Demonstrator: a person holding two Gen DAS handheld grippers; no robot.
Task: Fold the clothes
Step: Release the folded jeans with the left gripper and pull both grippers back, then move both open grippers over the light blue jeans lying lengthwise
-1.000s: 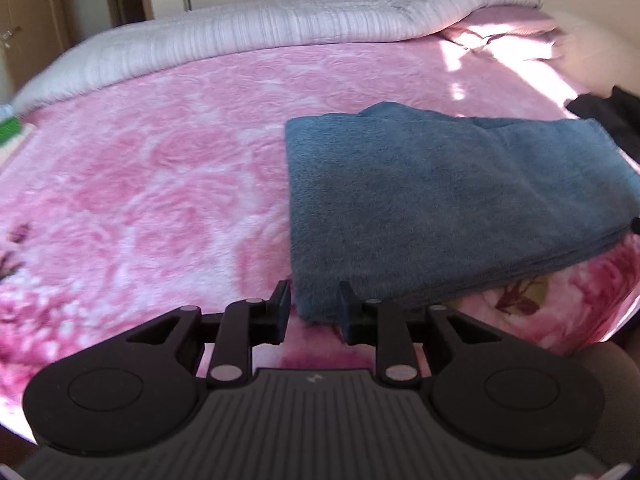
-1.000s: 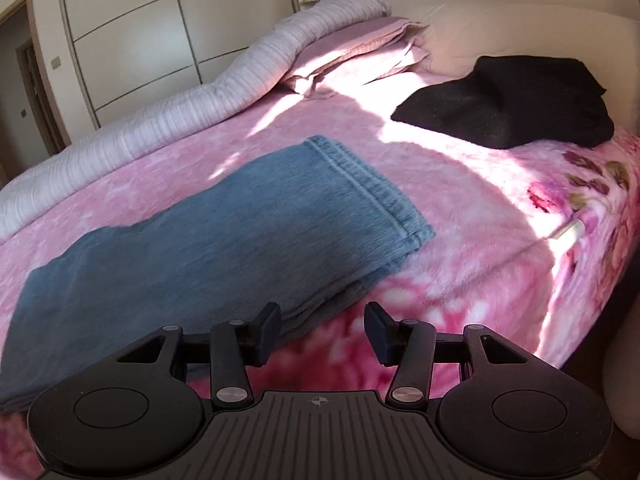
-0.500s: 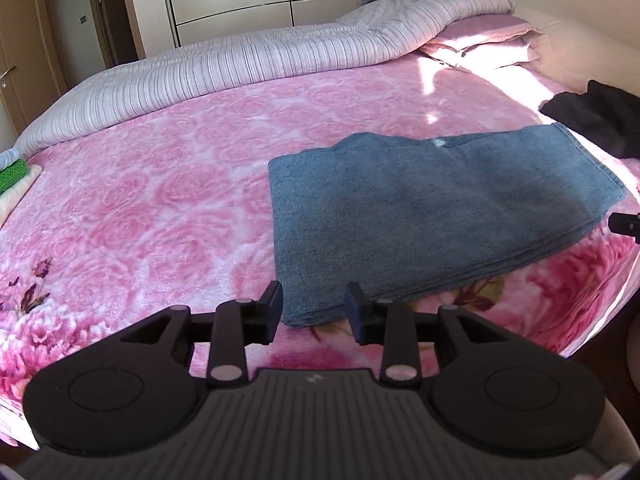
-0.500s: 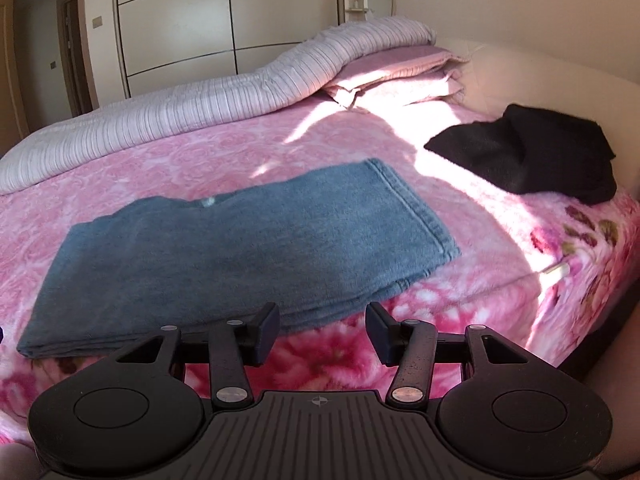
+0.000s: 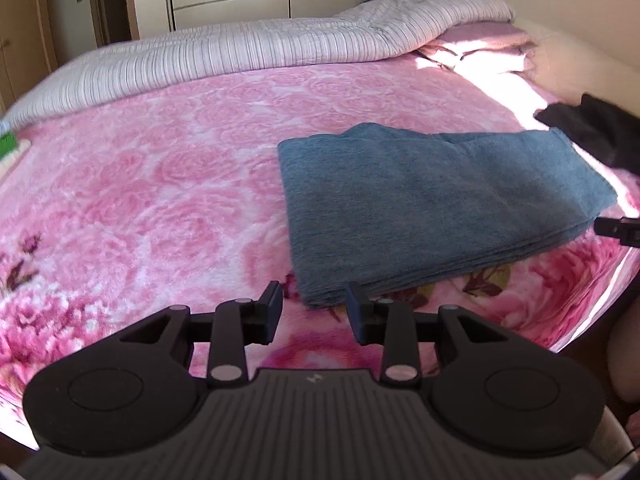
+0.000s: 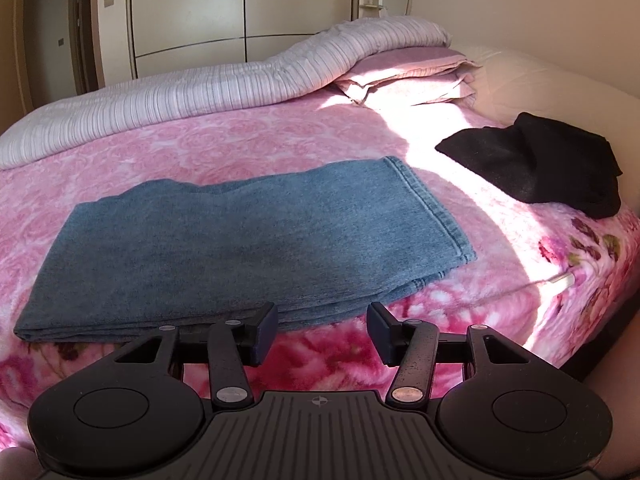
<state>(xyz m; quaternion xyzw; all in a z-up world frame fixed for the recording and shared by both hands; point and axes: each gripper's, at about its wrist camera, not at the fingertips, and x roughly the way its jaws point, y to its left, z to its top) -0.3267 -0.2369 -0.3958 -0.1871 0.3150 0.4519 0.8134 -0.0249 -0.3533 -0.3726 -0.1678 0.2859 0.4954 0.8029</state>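
Blue jeans (image 5: 436, 204) lie folded in a flat stack on the pink floral bedspread (image 5: 160, 184), also in the right wrist view (image 6: 240, 240). My left gripper (image 5: 314, 312) is open and empty, just off the stack's near left corner. My right gripper (image 6: 322, 330) is open and empty, just in front of the stack's near edge, above the bed's edge. One of its fingertips (image 5: 616, 228) shows at the far right of the left wrist view. A black garment (image 6: 536, 164) lies crumpled near the headboard.
A striped quilt (image 6: 200, 96) is rolled along the far side of the bed, with pink pillows (image 6: 408, 72) at the head. Wardrobe doors (image 6: 240, 12) stand behind. The bed's front edge drops off at the right (image 6: 600, 320).
Both grippers have pulled back and risen away from the jeans, so more of the bed shows. The left gripper's jaws have opened wider. The jeans have not moved.
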